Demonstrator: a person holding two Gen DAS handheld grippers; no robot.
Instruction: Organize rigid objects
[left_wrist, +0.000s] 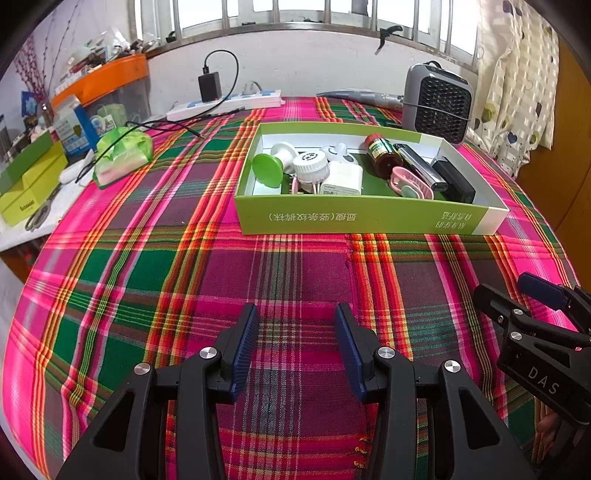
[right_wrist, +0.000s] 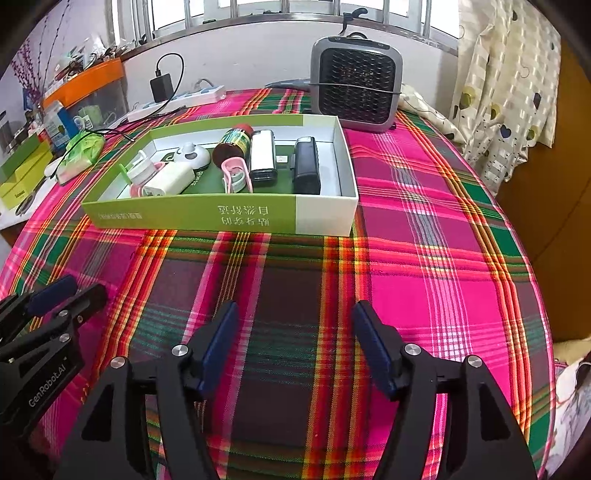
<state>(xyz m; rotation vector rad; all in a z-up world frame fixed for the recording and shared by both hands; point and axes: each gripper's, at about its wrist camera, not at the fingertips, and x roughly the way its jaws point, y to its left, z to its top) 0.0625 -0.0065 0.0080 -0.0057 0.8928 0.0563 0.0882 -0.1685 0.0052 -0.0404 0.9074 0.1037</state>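
Observation:
A green and white cardboard box (left_wrist: 362, 218) (right_wrist: 221, 218) sits on the plaid cloth beyond both grippers. Inside it lie a brown bottle (left_wrist: 382, 155) (right_wrist: 234, 142), a white charger (left_wrist: 343, 179) (right_wrist: 168, 181), a pink clip (left_wrist: 410, 184) (right_wrist: 236, 173), a silver and black device (left_wrist: 417, 164) (right_wrist: 262, 155), a black block (left_wrist: 454, 179) (right_wrist: 306, 166) and a green-capped white piece (left_wrist: 267, 170). My left gripper (left_wrist: 296, 308) hovers open over bare cloth, well short of the box. My right gripper (right_wrist: 296, 306) stands open beside it, wider, with nothing between its pads.
A grey fan heater (left_wrist: 437, 103) (right_wrist: 354, 88) stands behind the box. A white power strip (left_wrist: 225, 103) with a black adapter lies at the back. A green tissue pack (left_wrist: 122, 155) and a cluttered side table with scissors (left_wrist: 37, 218) are at the left. A curtain hangs at the right.

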